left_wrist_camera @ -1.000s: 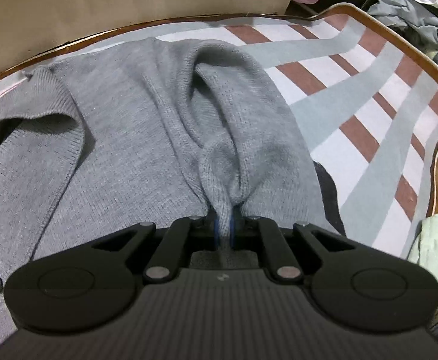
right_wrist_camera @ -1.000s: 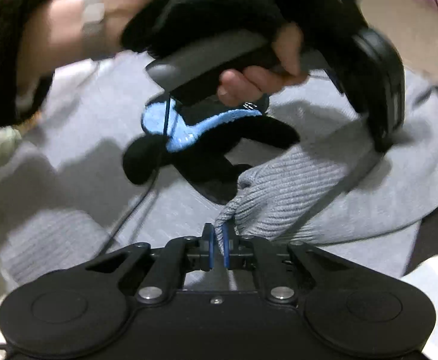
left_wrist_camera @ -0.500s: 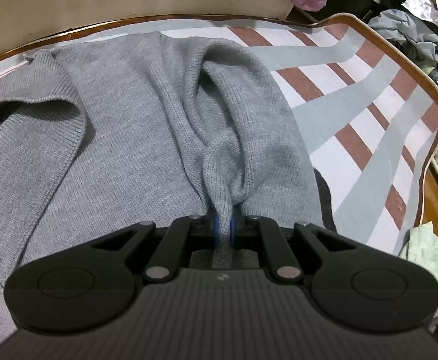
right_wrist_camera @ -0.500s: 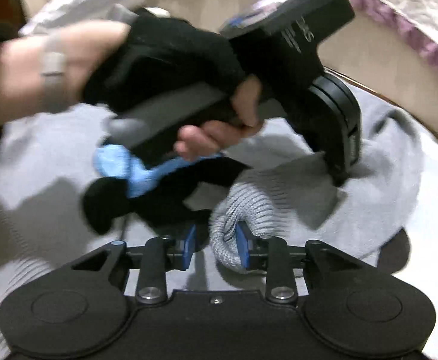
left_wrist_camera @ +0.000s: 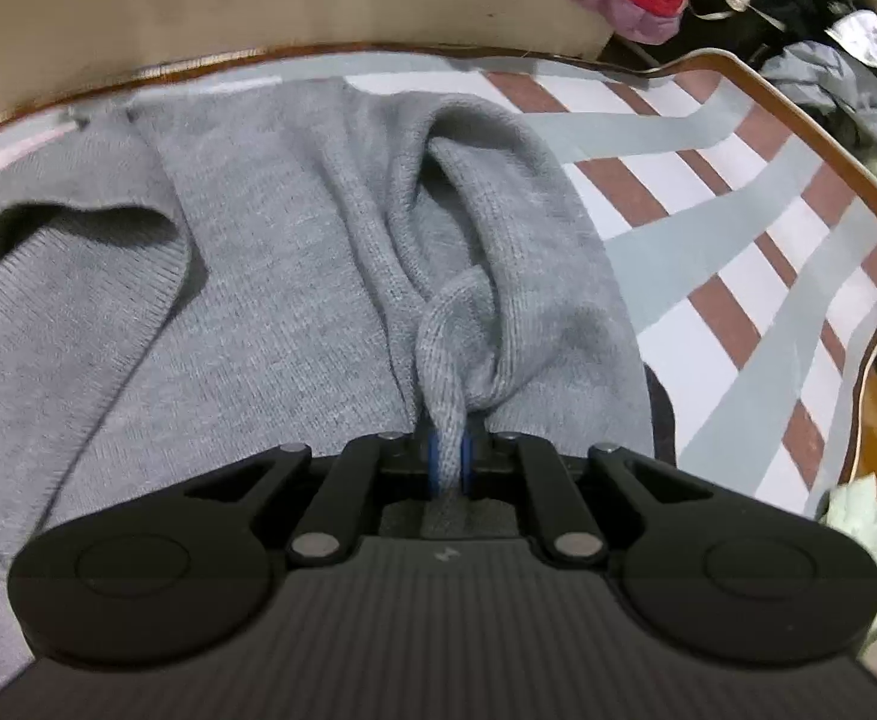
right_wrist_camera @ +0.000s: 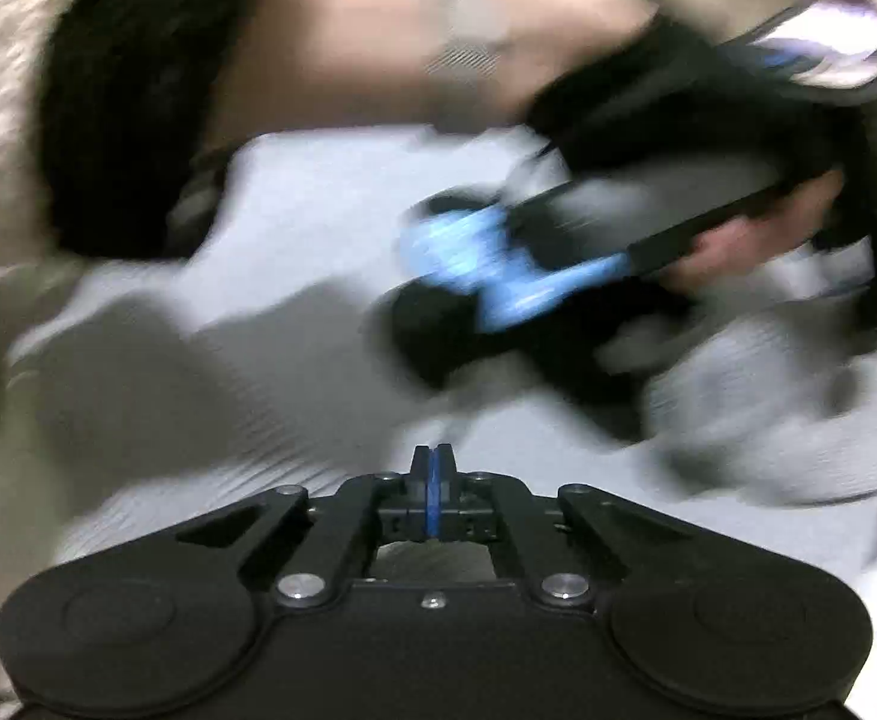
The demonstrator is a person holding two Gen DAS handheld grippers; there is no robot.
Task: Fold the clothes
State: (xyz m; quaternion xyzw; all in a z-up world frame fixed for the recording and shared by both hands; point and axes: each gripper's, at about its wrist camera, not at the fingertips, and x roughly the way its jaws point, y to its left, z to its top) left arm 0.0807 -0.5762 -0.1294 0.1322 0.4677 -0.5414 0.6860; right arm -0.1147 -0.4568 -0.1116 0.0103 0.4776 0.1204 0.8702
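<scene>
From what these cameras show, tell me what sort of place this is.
Probably a room in a home, used for sorting laundry. A grey knit cardigan lies on a striped cloth covering a wood-rimmed table, with heaps of loose clothes behind it.

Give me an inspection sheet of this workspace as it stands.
Surface: striped cloth with a brown edge.
Job's things: grey sweater spread out, one fold bunched up.
Clutter: pale green cloth at the right edge.
Grippers: left hand-held gripper shut on a sweater fold; right hand-held gripper shut, empty.
Cables: nothing seen clearly; the right view is blurred.
Surroundings: clothes pile beyond the surface; gloved hand holding the left tool.
</scene>
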